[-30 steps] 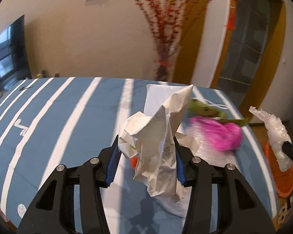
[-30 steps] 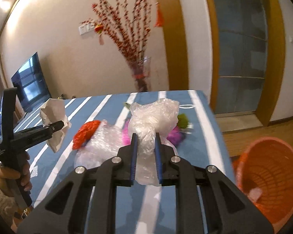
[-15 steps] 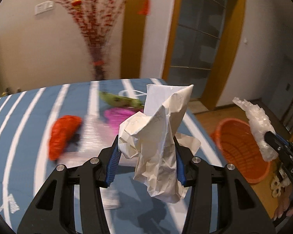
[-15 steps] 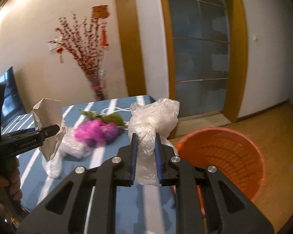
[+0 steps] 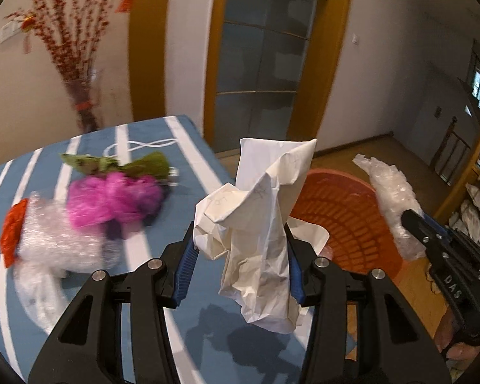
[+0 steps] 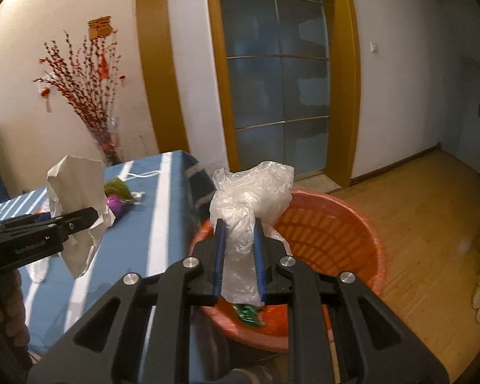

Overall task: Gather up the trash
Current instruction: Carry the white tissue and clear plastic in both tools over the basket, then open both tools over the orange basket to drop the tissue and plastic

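My left gripper [image 5: 240, 268] is shut on a crumpled white paper bag [image 5: 259, 224] and holds it above the right end of the blue striped table [image 5: 150, 256]. My right gripper [image 6: 240, 256] is shut on a clear plastic bag [image 6: 249, 198] and holds it over the near rim of the orange basket [image 6: 329, 233] on the floor. The basket also shows in the left wrist view [image 5: 345, 220], just past the table's edge. The right gripper [image 5: 432, 243] with its plastic bag [image 5: 393, 204] is right of the basket there. The left gripper [image 6: 64, 227] with the paper bag [image 6: 76, 198] shows in the right wrist view.
On the table lie a pink wad [image 5: 115, 198], green leafy trash [image 5: 118, 163], clear bubble wrap [image 5: 57, 243] and a red piece [image 5: 12, 230]. A green wrapper [image 6: 249, 313] lies in the basket. A vase of red branches [image 5: 80, 73] stands behind. Wooden floor [image 6: 432, 224] lies to the right.
Both grippers have swung right with their loads. The orange basket has come closer and more central in both views. The right gripper now hangs over its rim.
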Tool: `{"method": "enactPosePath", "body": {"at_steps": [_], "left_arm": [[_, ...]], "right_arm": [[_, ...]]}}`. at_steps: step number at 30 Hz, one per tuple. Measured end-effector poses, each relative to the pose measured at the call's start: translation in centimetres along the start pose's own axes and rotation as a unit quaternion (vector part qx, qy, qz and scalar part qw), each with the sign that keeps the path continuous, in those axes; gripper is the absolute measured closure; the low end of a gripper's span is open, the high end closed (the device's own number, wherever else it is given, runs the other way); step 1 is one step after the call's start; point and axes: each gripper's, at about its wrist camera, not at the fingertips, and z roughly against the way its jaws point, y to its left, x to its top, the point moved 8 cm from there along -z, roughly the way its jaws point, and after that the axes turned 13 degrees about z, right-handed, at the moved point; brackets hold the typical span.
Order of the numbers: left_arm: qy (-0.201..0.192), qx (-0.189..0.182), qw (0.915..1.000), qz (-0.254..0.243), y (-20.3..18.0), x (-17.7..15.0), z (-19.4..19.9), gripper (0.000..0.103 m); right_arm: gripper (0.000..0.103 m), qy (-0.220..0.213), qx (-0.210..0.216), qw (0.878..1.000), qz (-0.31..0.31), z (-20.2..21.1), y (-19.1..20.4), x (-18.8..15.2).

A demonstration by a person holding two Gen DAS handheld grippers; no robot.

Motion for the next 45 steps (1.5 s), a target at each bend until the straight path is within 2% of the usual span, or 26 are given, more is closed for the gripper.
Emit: {"method": "enactPosePath", "body": {"at_steps": [14,27,28,30,33,36,39,41,45], "left_arm": [[0.027,-0.039,0.9984,-0.032,-6.6,-1.4,-3.8,0.055],[0.053,-0.061,0.9961,-0.037,-9.5,-2.0,-7.1,0.054],[0.054,-0.061,0.996,-0.037,-9.5,-2.0,-7.3,0.054],[0.057,-0.059,0.996,-0.036,-9.5,-2.1,-7.6,0.046],[0.067,-0.051,0.9958,-0.034,-9.1,-2.5,-8.3,0.042],[0.068,-0.041,0.9964,-0.03,-8.5,-2.6,-8.4,0.032],[0.067,-0.028,0.997,-0.029,-7.8,-2.6,-8.3,0.03],[0.06,-0.014,0.9976,-0.03,-7.0,-2.5,-7.9,0.024],[0.04,0.01,0.9982,-0.043,-5.7,-2.3,-6.7,0.02]], "right_arm": [[0.085,0.025,-0.022,0.999,-0.03,-2.7,-5.2,-3.1],[0.085,0.02,-0.016,0.998,-0.066,-4.4,-7.8,-2.8],[0.082,0.019,-0.015,0.997,-0.068,-4.5,-8.0,-2.7],[0.082,0.016,-0.016,0.997,-0.069,-4.8,-8.2,-2.6],[0.075,0.019,-0.015,0.997,-0.073,-5.3,-8.5,-2.7],[0.068,0.023,-0.018,0.997,-0.077,-5.6,-8.7,-3.1],[0.058,0.024,-0.026,0.996,-0.076,-5.5,-8.8,-3.3],[0.05,0.025,-0.03,0.996,-0.074,-5.3,-8.8,-3.4],[0.038,0.021,-0.036,0.997,-0.068,-4.7,-8.3,-3.2]]}}
